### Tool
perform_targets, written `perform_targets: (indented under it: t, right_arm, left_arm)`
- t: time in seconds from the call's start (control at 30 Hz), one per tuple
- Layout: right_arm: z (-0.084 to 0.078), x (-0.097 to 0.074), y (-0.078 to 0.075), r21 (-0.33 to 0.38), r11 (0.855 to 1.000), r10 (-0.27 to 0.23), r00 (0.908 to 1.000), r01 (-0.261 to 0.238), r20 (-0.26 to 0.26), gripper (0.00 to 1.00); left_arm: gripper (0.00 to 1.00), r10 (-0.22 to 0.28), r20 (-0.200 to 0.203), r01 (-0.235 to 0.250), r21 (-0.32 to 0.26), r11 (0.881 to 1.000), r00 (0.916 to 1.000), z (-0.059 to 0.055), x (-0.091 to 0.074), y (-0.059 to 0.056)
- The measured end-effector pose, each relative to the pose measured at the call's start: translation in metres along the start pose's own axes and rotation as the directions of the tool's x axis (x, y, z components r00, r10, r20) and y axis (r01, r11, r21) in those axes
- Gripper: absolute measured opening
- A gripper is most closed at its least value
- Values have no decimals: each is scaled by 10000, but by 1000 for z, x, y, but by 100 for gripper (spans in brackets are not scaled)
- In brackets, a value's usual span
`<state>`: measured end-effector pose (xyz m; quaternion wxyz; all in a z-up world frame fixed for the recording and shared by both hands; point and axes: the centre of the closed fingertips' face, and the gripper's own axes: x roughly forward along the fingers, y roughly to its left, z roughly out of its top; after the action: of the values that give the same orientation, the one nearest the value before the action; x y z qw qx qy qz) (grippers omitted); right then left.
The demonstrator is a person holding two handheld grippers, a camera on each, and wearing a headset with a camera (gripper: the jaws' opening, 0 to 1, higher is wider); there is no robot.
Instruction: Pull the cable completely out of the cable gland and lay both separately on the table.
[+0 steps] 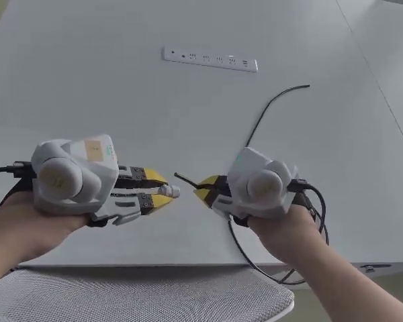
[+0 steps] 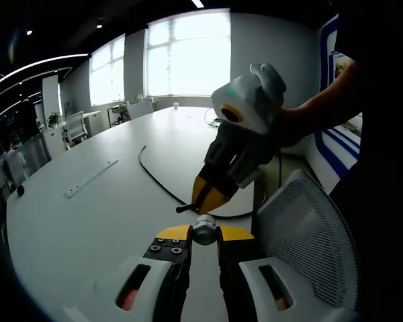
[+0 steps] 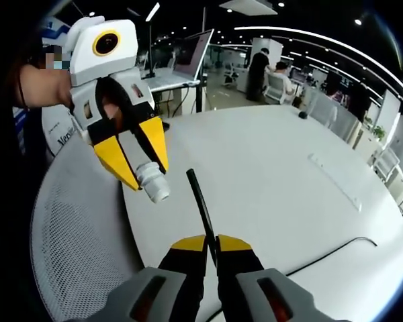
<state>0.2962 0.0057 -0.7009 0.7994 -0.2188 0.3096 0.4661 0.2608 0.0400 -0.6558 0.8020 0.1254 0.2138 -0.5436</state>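
– white oval table (image 1: 87,80) in an open office, windows behind. where's the gland?
– the cable gland (image 1: 170,192) is off the table, pinched between the yellow tips of the left gripper (image 1: 162,191), jaws closed on it (pale grey, its threaded end pointing out past the tips).
– and the cable?
– the black cable (image 1: 269,111) is clamped in the right gripper (image 1: 205,188), jaws closed on it. a short free end sticks out past the tips toward the gland, near it but apart, so the cable is out of the gland. neither one lies on the table.
– the rest of the cable?
– it trails over the table to a loose far end. the near part is hidden behind the hand and loops below the table edge.
– any writing?
– a blue and white banner (image 3: 64,137) in the right gripper view has lettering, cut off by the left gripper, not readable.
– what else?
– a white socket strip (image 1: 210,59) farther out, well apart, and a mesh chair (image 1: 141,295) at the near edge.
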Motion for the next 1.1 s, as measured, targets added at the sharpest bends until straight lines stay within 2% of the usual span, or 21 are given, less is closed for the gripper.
perform_targets:
  t: [0.07, 0.2, 0.3, 0.4, 0.6, 0.67, 0.73, 0.77, 0.83, 0.9, 0.93, 1.1]
  right_arm:
    - [7, 2, -5, 204, 9998, 16, 10000, -18, 68, 0]
    - [26, 7, -17, 281, 9996, -69, 9996, 61, 280, 0]
    - [33, 14, -25, 76, 9999, -124, 9997, 123, 198, 0]
    - [40, 22, -33, -76, 9999, -141, 9998, 143, 141, 0]
    - [55, 38, -44, -244, 9997, -90, 9999, 92, 75, 0]
    - [58, 45, -44, -375, 9993, 1, 10000, -1, 6, 0]
    - [61, 52, -42, -485, 9988, 92, 9999, -95, -54, 0]
    - [63, 57, -41, -574, 9982, 168, 9998, -173, -98, 0]
    - [65, 65, -38, -767, 9966, 295, 9993, -313, -242, 0]
    - [70, 74, -34, -1156, 9921, 455, 9982, -497, -388, 0]
    - [72, 77, -32, -1158, 9914, 554, 9974, -603, -451, 0]
    - [79, 100, -25, -1338, 9859, 921, 9935, -1005, -676, 0]
  left_arm:
    - [15, 65, -89, -65, 3, 10000, 9999, -5, -1, 1]
    - [15, 143, 14, -143, -68, 9999, 9999, -12, -3, 3]
    - [15, 218, -22, -217, 128, 9997, 9998, -17, -3, 5]
    - [15, 332, 46, -332, 66, 9994, 9994, -22, -3, 9]
    - [15, 665, 66, -661, -519, 9965, 9978, -43, 1, 23]
    - [15, 698, 49, -693, -686, 9952, 9975, -51, 3, 28]
    - [15, 1046, -144, -1054, -697, 9920, 9944, -62, 2, 38]
    - [15, 1073, -135, -1081, -769, 9912, 9941, -63, 2, 40]
    - [15, 1122, 98, -1093, -1556, 9818, 9936, -70, 3, 44]
    - [15, 1195, -157, -1205, -1443, 9822, 9927, -82, 3, 48]
    - [15, 1195, -438, -1246, -1411, 9821, 9919, -91, 3, 49]
    - [15, 1309, -571, -1393, -1861, 9726, 9898, -109, 2, 55]
